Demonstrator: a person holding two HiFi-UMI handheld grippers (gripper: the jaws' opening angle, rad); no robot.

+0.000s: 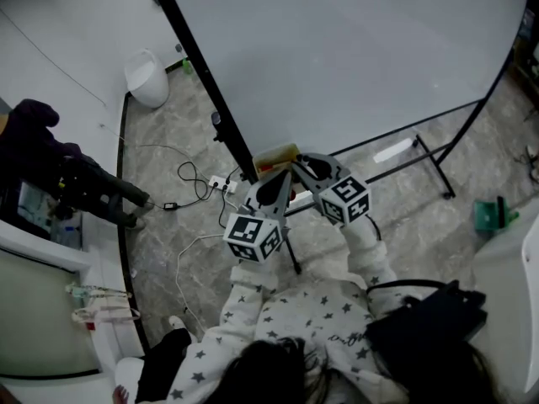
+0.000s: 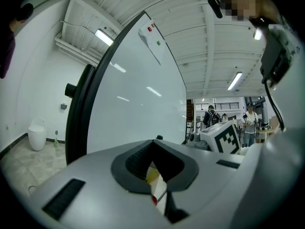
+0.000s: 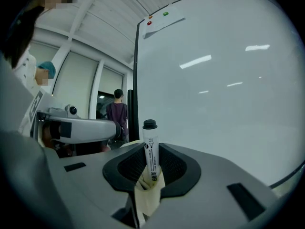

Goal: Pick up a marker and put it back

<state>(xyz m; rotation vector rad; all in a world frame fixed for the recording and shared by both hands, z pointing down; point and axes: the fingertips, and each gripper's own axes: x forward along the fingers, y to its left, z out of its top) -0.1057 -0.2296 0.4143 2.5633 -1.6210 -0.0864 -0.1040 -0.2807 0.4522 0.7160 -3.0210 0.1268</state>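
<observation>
Your right gripper (image 1: 310, 165) has its fingers (image 3: 174, 168) clenched on the white marker with a black cap (image 3: 150, 149). The marker stands upright between them, cap on top, close in front of the big white whiteboard in a black frame (image 1: 354, 49). Directly under the marker, at the foot of the whiteboard, is a cream-yellow box (image 1: 276, 156).

Your left gripper (image 1: 271, 183) sits just beside the right one, at the same spot by the whiteboard's lower edge. Its fingers (image 2: 136, 161) are slightly apart and grasp nothing. The cream-yellow box and a bit of red show through the gap.

The whiteboard's black side post (image 2: 81, 113) runs close past the left gripper. High on the whiteboard, a sheet of paper (image 3: 162, 19) hangs under a red and a green magnet.

On the marbled floor (image 1: 396, 217) below the whiteboard lie white and black cables with a power strip (image 1: 217, 182). A white bin (image 1: 147, 78) stands off the whiteboard's left side. A green object (image 1: 490, 215) is well apart on the right, and a black bag (image 1: 429, 316) hangs at your right side.

A person in dark clothes (image 1: 38, 146) is far left of the whiteboard. Other people stand beyond its far edge (image 2: 210, 116).
</observation>
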